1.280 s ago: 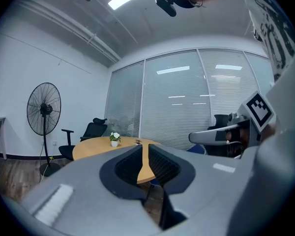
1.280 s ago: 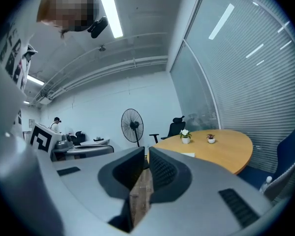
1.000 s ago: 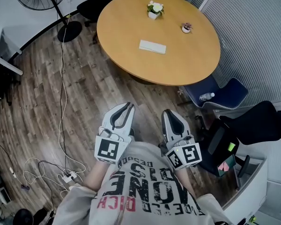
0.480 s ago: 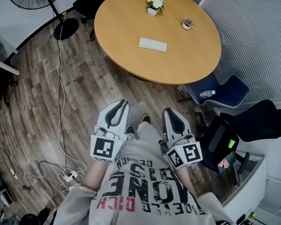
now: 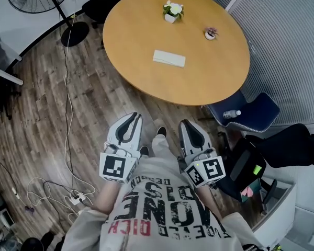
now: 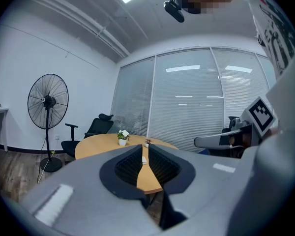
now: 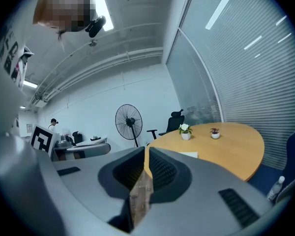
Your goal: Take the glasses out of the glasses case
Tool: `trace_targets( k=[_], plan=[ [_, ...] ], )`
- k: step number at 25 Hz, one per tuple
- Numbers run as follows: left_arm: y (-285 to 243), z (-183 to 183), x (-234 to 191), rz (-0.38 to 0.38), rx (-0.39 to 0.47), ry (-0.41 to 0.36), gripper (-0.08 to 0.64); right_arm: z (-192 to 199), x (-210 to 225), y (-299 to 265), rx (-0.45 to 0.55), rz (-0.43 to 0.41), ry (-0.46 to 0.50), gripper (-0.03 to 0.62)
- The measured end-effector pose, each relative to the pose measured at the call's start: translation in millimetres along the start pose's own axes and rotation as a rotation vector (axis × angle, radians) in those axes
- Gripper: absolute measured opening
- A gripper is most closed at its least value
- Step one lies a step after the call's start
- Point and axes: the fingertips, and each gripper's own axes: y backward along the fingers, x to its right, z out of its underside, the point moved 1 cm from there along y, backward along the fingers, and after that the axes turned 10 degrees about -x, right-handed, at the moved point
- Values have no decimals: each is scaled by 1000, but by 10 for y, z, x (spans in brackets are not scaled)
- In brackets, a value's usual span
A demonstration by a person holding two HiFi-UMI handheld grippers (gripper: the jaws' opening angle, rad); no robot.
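A white glasses case [image 5: 169, 58] lies shut near the middle of the round wooden table [image 5: 141, 30], far ahead of both grippers. My left gripper [image 5: 133, 117] hangs over the wood floor close to the person's torso. Its jaws stand a narrow gap apart with nothing between them, and in the left gripper view [image 6: 143, 148] the glasses case [image 6: 144, 160] shows through that gap. My right gripper [image 5: 189, 124] hangs beside it, shut and empty. In the right gripper view [image 7: 146, 149] the glasses case [image 7: 188, 154] lies on the table to the right of the jaws. No glasses are visible.
A white flower pot [image 5: 172, 10] and a small pot [image 5: 210, 33] stand at the table's far side. A blue chair [image 5: 248, 111] with a bottle [image 5: 231, 113] and a black chair [image 5: 290, 143] stand at the right. A standing fan [image 5: 73, 33] and floor cables [image 5: 68, 192] are at the left.
The table has drawn slightly nearer in the head view, and a shoe has come into view between the grippers. Both grippers moved forward a little with the person. Jaws unchanged.
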Motion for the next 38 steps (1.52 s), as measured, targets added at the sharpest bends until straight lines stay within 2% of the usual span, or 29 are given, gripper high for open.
trace_targets(
  k=[11, 22, 32, 38],
  plan=[
    [-909, -342, -33, -46, 29, -1, 49, -377, 911, -397, -1, -4, 10, 21],
    [-1395, -450, -22, -93, 44, 14, 48, -521, 1511, -596, -10, -10, 22, 21],
    [-1602, -488, -48, -92, 32, 18, 48, -508, 1683, -743, -26, -14, -9, 21],
    [-1817, -528, -244, -67, 16, 19, 48, -581, 1750, -963, -37, 13, -26, 21]
  ],
)
